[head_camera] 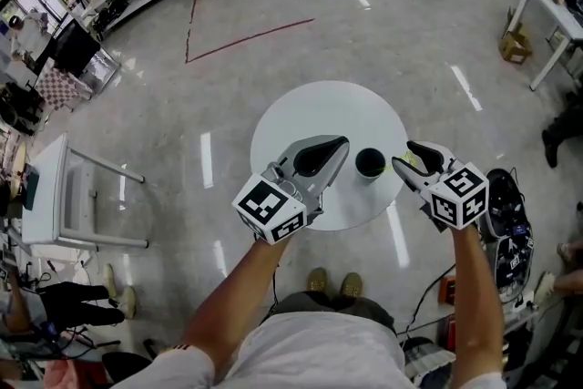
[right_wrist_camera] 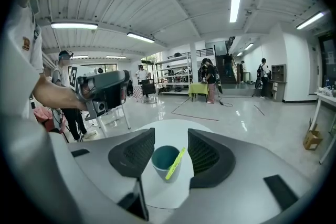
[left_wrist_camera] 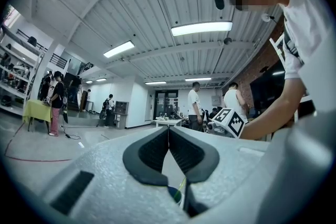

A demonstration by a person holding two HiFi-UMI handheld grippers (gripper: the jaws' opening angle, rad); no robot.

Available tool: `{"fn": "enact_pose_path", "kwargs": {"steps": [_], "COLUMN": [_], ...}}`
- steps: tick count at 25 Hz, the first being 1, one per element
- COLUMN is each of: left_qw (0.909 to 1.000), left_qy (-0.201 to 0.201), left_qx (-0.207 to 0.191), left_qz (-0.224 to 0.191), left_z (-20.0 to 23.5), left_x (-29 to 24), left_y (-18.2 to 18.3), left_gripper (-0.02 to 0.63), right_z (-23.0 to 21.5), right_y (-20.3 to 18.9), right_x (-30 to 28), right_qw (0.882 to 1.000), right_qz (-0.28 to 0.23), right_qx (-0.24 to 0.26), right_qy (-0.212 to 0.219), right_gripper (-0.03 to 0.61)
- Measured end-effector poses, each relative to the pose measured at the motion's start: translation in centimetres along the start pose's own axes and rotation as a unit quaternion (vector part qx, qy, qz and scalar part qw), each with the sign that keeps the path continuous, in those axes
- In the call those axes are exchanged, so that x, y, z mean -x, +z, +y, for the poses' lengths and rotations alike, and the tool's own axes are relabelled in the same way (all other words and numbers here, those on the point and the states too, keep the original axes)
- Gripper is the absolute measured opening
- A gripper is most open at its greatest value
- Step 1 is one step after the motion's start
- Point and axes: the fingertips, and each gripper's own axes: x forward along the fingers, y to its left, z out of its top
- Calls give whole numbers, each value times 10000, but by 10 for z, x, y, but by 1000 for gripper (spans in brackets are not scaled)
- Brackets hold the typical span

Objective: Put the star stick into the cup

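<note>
A dark teal cup (head_camera: 370,162) stands on the round white table (head_camera: 310,109), near its front edge. In the right gripper view the cup (right_wrist_camera: 164,159) sits between the wide-apart jaws of my right gripper (right_wrist_camera: 170,138), which is open. A thin yellow-green star stick (right_wrist_camera: 175,163) slants across the cup's right rim and front wall, touching neither pad. I cannot tell whether its lower end is inside the cup. My left gripper (head_camera: 342,143) hovers just left of the cup, its jaws shut with nothing between them (left_wrist_camera: 168,129).
The table (right_wrist_camera: 160,194) is small, with shiny floor all around it. A black bag (head_camera: 508,223) lies on the floor at the right. A white bench (head_camera: 55,196) stands at the left. Several people stand far off in the room.
</note>
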Motion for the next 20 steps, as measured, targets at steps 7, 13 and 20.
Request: {"fn": "enact_pose_path", "kwargs": {"steps": [7,13,20], "left_qw": [9998,9994,9973], "left_qy": [-114,-117,-288], "left_qx": [-122,-168,-314], "left_qz": [-71,-277,-602], "left_z": [-11,-17,-39], "left_x": [-3,-1,-4], "left_y": [12,39,70], "left_gripper": [15,15,15], "right_z": [2,25,55], "right_y": [38,91,131], "right_x": [24,51,84], "right_qw": [9981,9912,9777], "right_qz": [-543,-1268,-1993], "right_qx": [241,376,642], "right_qy": [-133,-12,145], "right_gripper": [163,163,115]}}
